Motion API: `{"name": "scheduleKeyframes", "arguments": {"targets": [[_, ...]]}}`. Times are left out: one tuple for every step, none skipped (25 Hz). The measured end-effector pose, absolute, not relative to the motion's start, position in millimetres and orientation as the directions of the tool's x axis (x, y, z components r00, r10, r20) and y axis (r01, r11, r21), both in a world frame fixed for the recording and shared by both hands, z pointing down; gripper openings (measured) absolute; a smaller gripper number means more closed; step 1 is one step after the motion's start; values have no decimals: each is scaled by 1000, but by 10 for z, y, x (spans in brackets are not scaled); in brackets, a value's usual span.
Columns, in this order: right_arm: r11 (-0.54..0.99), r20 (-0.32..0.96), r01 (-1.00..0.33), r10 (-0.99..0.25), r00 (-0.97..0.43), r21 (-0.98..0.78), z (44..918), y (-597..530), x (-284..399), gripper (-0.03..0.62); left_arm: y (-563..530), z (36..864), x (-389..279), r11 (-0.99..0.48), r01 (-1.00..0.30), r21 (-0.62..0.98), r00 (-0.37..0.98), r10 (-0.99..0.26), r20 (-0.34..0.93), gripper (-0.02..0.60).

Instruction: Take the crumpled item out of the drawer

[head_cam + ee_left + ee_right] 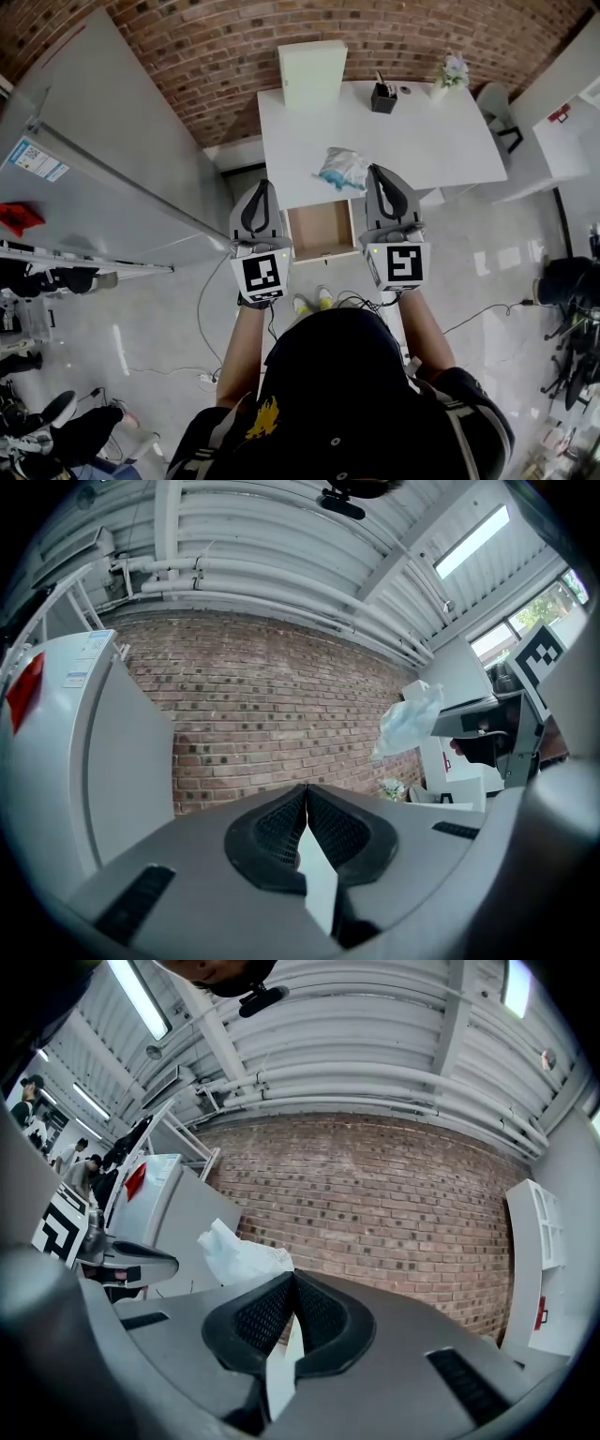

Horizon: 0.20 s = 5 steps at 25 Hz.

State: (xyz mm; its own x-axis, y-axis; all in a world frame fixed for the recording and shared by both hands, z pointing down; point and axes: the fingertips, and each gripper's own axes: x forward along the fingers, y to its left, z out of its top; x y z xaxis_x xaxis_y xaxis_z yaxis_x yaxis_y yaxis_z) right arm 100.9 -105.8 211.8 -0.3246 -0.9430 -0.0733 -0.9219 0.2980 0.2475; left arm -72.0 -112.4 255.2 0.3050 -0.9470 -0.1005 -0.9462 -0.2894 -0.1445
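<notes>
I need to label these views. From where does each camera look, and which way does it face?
Head view: on the person's head, facing steeply down at table and open drawer; shows arms, left gripper, right gripper.
Left gripper view: on the left gripper, facing up along its shut jaws at brick wall and ceiling; right gripper at the right edge.
Right gripper view: on the right gripper, facing the same wall; jaws shut on the bag; left gripper at the left edge.
Shared: all three show the bag.
</notes>
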Motion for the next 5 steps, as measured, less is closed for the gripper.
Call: {"name": "scheduleKeyframes", "arguments": {"targets": [[295,-77,-924,-944,-321,244,2112,-1060,1015,28,-1128,2534,-721,-286,-949,-133,300,-948,-105,18],[292,-80,-926,-944,-319,241,2106,-1061,1014,28,-1133,2525,-727,-284,-950,-128,298,-949,-107,18],[290,-83,-926,-944,-318,241,2101,-1062,1006,28,-1137,2536,-734,-287,-948,-138,303,-947,-105,18],[290,-86,-926,-944,-318,243,2095,-1063,994,28,-1142,2558,-744,-293,-943,-156,310,-945,-101,18],[290,-88,-925,-943,-320,247,2089,-1063,981,28,-1146,2582,-754,-299,-938,-175,319,-943,-96,18]]}}
